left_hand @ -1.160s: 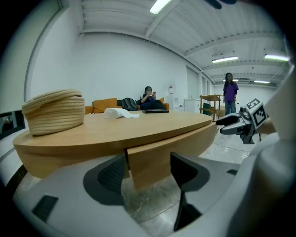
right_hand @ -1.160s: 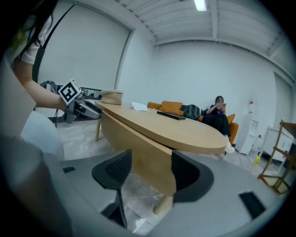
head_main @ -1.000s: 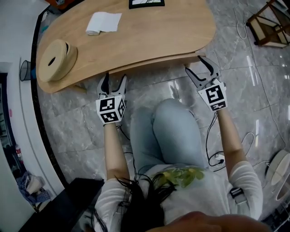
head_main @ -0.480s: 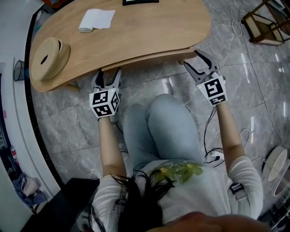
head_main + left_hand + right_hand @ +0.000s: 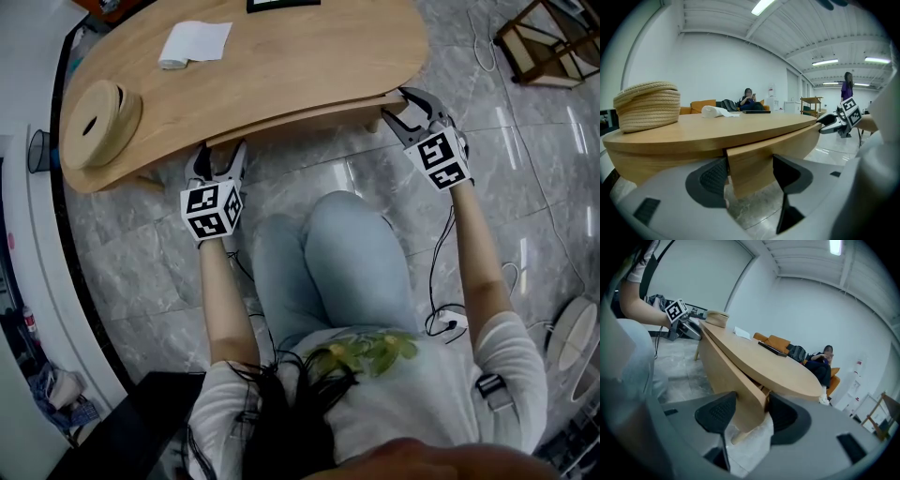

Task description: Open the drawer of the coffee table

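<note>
**Two grippers at the coffee table drawer**

Reaches forward with both arms toward the near edge of the curved wooden table (image 5: pixel 300 66), with knees (image 5: pixel 328 262) in pale jeans between the forearms and a grey marble floor (image 5: pixel 131 253) below. Holds the left gripper (image 5: pixel 221 155) at the left end of the drawer front (image 5: pixel 724 373), a wooden band tucked just under the tabletop's near edge. Clamps there with jaws closed on the wood, a pad against each face of the board. Poses the right gripper (image 5: pixel 396 105) at the band's right end, with jaws wide, just lately closing inward, and the board's end between them. Shows both pads close beside the wood there, without a visible squeeze. Shows on the tabletop, well apart from both grippers, a woven rope basket (image 5: pixel 103 120) at the left end, a folded white cloth (image 5: pixel 195 44) farther back and a dark flat object (image 5: pixel 281 5) at the far edge. Catches, far across the room in the left gripper view, a person (image 5: pixel 747 98) seated on an orange sofa (image 5: pixel 693 107).
</note>
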A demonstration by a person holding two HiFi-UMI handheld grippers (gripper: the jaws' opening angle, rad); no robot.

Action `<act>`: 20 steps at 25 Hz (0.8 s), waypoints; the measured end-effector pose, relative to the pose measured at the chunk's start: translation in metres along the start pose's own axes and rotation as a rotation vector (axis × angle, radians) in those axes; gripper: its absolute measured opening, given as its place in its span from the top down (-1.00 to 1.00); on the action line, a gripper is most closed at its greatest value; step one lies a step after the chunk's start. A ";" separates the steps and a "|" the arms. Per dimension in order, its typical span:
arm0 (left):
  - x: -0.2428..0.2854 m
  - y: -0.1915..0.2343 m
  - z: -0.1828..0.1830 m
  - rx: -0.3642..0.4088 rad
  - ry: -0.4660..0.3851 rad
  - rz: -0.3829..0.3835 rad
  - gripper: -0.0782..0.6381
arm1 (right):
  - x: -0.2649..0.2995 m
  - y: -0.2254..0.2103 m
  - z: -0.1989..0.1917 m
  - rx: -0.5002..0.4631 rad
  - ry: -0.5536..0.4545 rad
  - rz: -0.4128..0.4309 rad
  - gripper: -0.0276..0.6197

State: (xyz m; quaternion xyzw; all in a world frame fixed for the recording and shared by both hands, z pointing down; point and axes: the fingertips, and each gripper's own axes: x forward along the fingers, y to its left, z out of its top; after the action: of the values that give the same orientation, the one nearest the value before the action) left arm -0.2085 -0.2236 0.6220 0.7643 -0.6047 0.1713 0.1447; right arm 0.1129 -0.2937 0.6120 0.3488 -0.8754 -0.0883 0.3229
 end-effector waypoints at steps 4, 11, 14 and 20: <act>0.000 0.000 0.000 -0.020 -0.007 0.009 -0.07 | -0.002 -0.002 0.000 0.019 -0.022 -0.013 0.23; -0.002 0.000 -0.001 -0.037 -0.009 0.014 -0.07 | -0.002 -0.001 0.001 0.039 -0.016 -0.035 0.23; -0.004 -0.002 -0.002 -0.039 -0.014 0.014 -0.07 | -0.005 0.000 0.000 0.044 -0.020 -0.039 0.22; -0.009 -0.006 -0.004 -0.043 -0.017 0.018 -0.07 | -0.011 0.003 -0.002 0.060 -0.029 -0.051 0.22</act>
State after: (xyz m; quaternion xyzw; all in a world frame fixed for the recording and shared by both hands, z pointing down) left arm -0.2052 -0.2126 0.6220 0.7567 -0.6164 0.1531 0.1546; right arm 0.1184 -0.2841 0.6096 0.3792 -0.8730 -0.0755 0.2972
